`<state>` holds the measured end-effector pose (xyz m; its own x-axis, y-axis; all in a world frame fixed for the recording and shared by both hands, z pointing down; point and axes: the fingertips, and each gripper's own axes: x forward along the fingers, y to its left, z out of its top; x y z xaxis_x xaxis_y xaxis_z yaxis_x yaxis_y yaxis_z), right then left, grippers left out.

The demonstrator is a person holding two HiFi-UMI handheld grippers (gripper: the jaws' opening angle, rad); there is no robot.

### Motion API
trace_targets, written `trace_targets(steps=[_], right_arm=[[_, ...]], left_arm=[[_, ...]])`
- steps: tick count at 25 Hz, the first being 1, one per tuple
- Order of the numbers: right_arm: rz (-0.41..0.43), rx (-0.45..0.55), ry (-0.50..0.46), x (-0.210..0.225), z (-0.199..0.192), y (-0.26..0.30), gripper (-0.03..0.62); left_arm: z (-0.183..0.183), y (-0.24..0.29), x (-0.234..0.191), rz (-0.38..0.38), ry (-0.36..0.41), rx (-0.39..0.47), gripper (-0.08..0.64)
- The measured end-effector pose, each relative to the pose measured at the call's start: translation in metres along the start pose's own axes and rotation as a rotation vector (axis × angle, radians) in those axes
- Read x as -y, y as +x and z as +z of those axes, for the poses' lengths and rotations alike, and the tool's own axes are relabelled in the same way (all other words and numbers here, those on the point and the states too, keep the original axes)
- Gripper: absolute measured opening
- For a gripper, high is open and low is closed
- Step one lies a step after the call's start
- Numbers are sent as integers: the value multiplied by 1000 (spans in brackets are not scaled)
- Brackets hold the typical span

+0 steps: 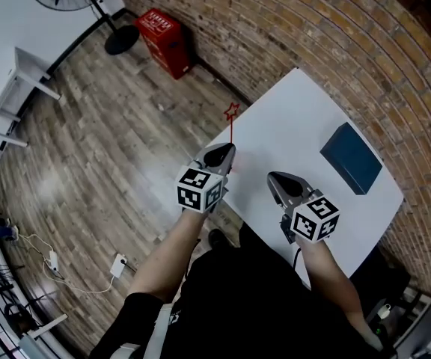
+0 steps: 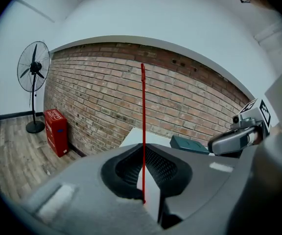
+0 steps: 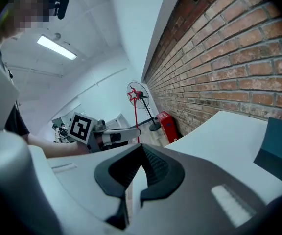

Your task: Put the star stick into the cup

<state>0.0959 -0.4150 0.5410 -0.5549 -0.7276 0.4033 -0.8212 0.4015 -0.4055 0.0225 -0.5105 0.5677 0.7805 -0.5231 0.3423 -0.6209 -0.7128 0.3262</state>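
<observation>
Risks first:
- No cup in any view. Only a dark teal box (image 1: 352, 158) sits on the bench (image 1: 290, 118), far right. The target must be found before any insertion, and moving blind w/ a long thin stick risks a knock against the bench edge.
- Star stick (image 2: 143, 131) is gripped at its very bottom end, so there's a long lever above the pads. Judged likely to pivot or slide if the star end touches anything or the tool swings fast.
- Little or no shaft shows below the grip, so tail-first entry into a cup looks awkward. Prob. needs a regrip or a drop from above, and it could bounce out.

Left tool (image 1: 225, 152): jaws shut tight on the stick, which runs straight along the jaw line w/ the red star at the far tip. Stick is off the bench, in the air at the bench's left edge.

Right tool (image 3: 137, 153): jaws together, nothing between them. It hangs over the bench near edge, beside the left tool but not touching.
</observation>
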Motion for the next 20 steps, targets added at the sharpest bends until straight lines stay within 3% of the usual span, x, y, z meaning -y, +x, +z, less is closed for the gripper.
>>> trace_targets(steps=[12,20], right_arm=[[-12,-8,3,12,-2,-6,0],[-6,-22,10,12,-5,-2,0]], left_arm=[[-24,11,-9,13,-3,-68,17],[-34,11,-12,22,37,-114,18]])
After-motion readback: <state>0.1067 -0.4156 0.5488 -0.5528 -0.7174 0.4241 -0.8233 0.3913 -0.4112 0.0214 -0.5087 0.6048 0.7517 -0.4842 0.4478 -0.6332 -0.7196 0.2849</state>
